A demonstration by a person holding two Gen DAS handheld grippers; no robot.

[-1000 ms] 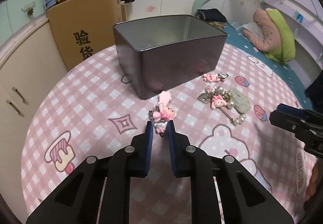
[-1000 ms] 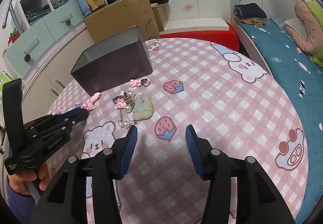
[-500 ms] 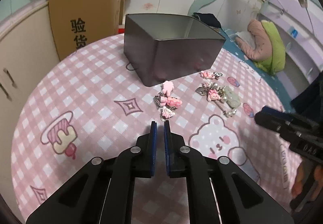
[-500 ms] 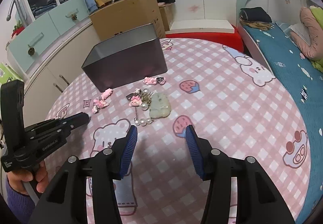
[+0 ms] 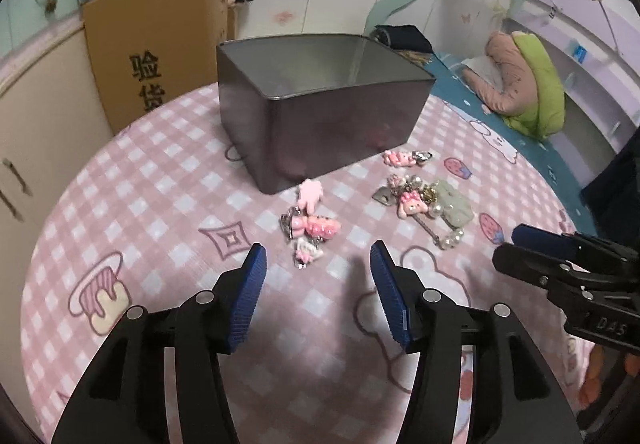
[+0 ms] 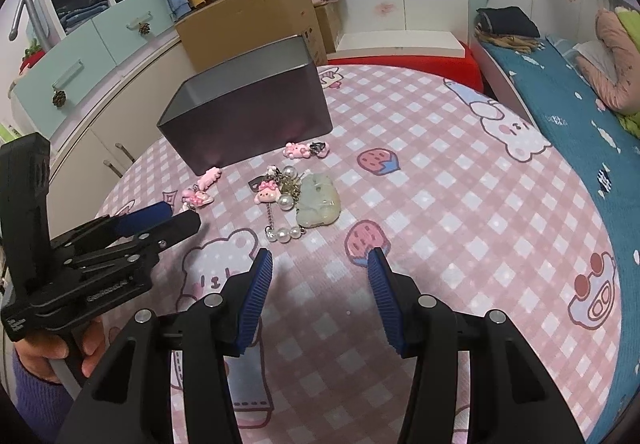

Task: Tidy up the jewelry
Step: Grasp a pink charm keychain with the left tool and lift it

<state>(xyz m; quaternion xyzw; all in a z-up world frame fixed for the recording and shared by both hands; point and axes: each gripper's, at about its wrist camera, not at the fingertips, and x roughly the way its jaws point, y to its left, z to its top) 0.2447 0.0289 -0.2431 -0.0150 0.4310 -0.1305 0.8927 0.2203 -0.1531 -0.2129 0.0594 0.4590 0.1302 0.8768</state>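
Left tool [image 5: 316,264] opening, nothing between pads, lining up on pink charm [image 5: 314,225]; right tool [image 6: 320,270] wide, empty, waiting.

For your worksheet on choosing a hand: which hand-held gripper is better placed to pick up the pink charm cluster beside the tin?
Left hand-held gripper: opening, empty, just short of the pink charm cluster.

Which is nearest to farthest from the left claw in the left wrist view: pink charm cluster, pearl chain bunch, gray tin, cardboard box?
From the left claw, whose jaws are opening on nothing:
1. Pink charm cluster, just ahead.
2. Pearl chain bunch, ahead right.
3. Gray tin, behind the charms.
4. Cardboard box, far left, off the table.
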